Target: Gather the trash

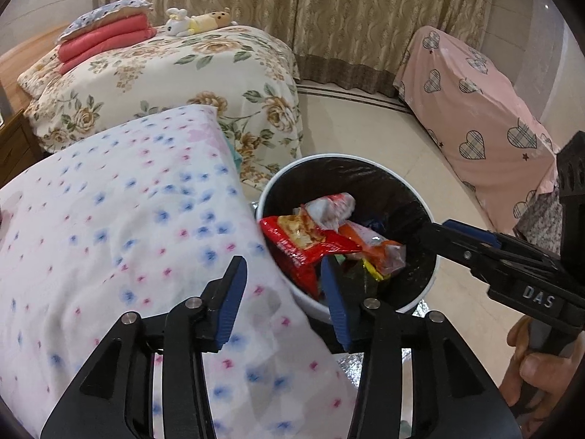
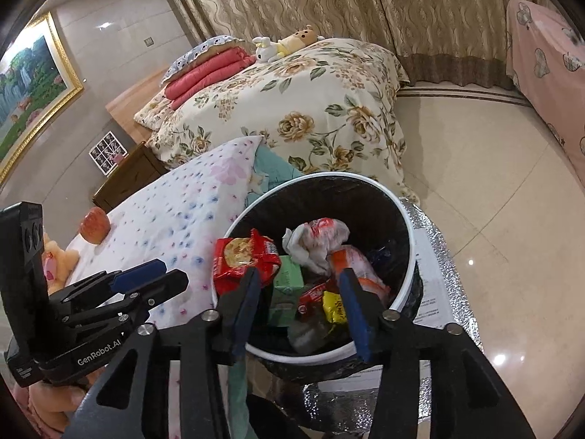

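Bedside bin [image 2: 409, 226] heaped with wrappers [image 2: 243, 259]

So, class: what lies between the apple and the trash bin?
In the right wrist view, only the flower-dotted bedsheet separates the apple from the trash bin.

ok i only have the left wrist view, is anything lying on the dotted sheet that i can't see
observer: yes, an apple sits on the sheet, well away from the bin.
operator: is the right claw holding anything
observer: no, the right claw is open and empty, over the bin.
operator: the red wrapper blocks my view, what's beside it in there
observer: a green carton, right next to the red wrapper.
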A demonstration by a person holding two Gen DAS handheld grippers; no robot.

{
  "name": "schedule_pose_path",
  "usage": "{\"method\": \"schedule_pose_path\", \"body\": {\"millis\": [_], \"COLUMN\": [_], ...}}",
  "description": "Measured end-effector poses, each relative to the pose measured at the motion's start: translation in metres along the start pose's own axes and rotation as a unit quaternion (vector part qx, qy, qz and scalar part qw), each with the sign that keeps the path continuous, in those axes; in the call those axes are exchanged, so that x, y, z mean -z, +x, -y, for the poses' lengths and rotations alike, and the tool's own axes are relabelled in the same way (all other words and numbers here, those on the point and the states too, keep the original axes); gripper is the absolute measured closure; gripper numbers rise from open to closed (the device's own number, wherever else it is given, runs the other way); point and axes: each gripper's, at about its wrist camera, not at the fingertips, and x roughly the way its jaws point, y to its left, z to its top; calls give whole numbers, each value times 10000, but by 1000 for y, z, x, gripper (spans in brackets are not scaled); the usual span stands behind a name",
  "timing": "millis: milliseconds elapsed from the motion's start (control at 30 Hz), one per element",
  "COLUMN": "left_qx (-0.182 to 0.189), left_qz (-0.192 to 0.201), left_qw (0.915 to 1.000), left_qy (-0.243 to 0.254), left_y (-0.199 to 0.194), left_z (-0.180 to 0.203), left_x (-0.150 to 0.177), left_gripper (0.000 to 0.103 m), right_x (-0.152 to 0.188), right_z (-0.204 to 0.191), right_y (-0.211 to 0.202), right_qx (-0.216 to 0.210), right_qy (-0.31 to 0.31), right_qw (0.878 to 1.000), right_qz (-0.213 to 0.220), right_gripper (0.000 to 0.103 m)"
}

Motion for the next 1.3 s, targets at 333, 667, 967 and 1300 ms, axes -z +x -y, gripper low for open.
{"method": "schedule_pose_path", "body": {"millis": [333,667,967,1300], "left_qx": [-63,-308,-797,-1314], "left_qz": [182,564,983,1603], "left_qw": [9990,9917,9795,9650], "left_qy": [-404,-1112,-1565,-1606], "left_y": [-33,-87,-132,-171], "left_z": [-28,-76,-115,-127], "left_x": [27,77,123,138], "left_gripper": [46,40,32,22], "right_x": [11,38,63,74], "right_z": [-19,-57,-102,-139], "right_y": [-20,-35,-37,-39], "right_qx": [-165,-432,-577,-596], "right_qy": [137,91,-329,-805], "right_qw": [9996,9982,9964,9917], "right_qz": [201,408,533,805], "right_gripper": [25,17,12,9]}}
